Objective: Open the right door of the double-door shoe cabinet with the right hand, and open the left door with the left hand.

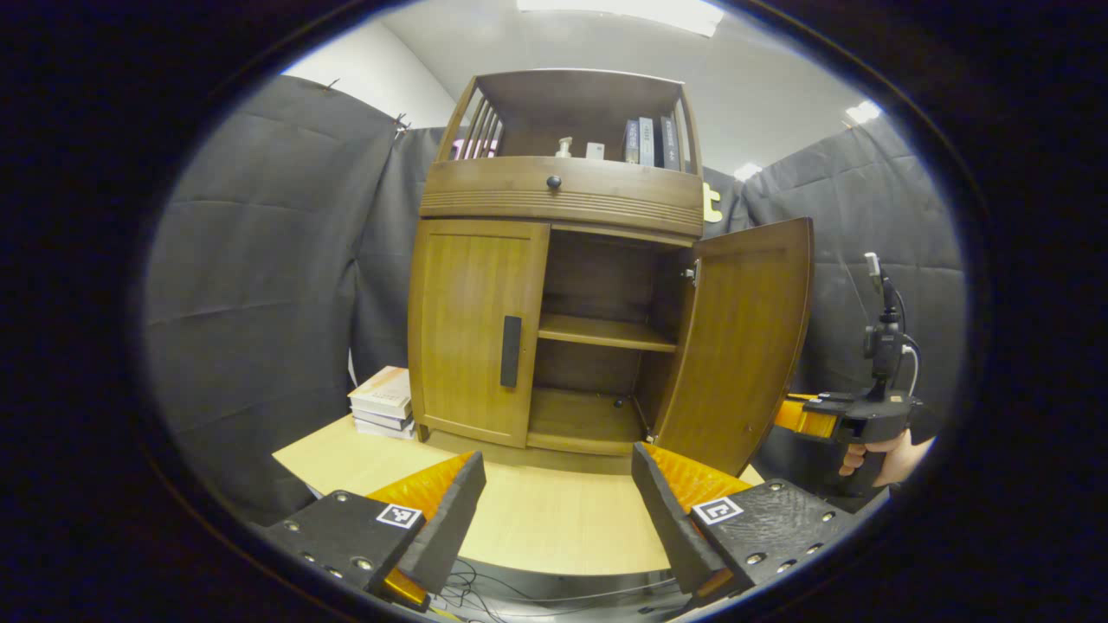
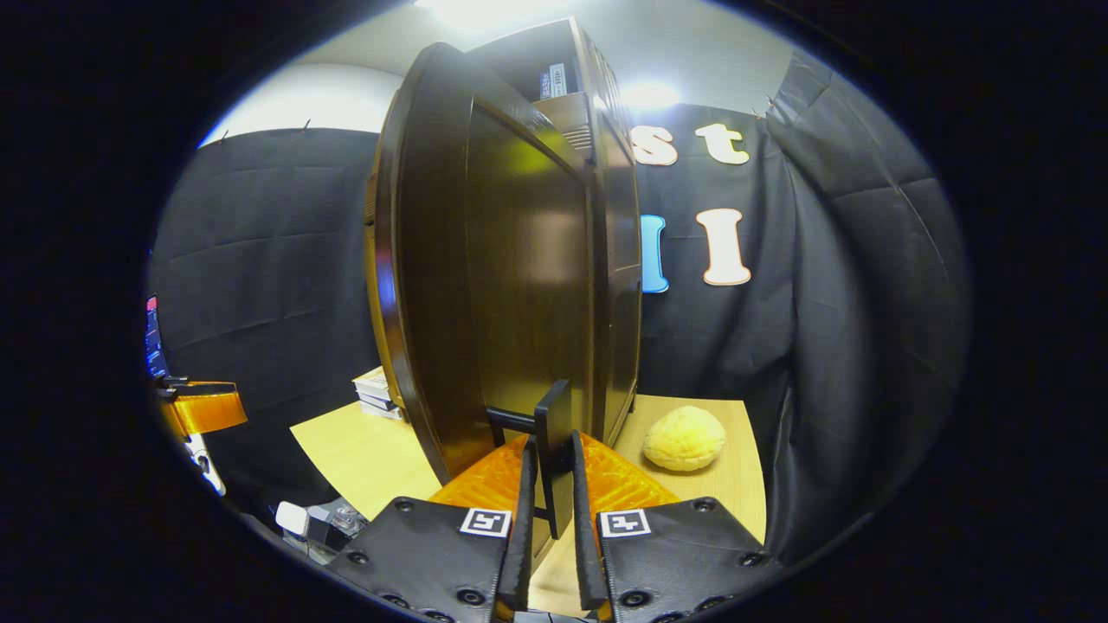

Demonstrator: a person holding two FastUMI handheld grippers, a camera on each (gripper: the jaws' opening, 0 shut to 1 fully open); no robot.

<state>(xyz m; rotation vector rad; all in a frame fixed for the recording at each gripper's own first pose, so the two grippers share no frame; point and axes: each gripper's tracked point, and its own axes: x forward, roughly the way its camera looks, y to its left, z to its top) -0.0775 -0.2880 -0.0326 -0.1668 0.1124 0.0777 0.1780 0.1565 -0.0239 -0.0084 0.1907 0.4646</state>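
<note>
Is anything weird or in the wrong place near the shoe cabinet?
A round yellow bun sits on the table beside the cabinet, an odd spot for food. Otherwise nothing looks broken or spilled: the right door stands open, the left door is shut.

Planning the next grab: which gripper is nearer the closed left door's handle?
Left. The left gripper hangs open in front of the cabinet, facing the left door handle but apart from it. The right gripper is off beyond the open right door, shut on its handle.
</note>
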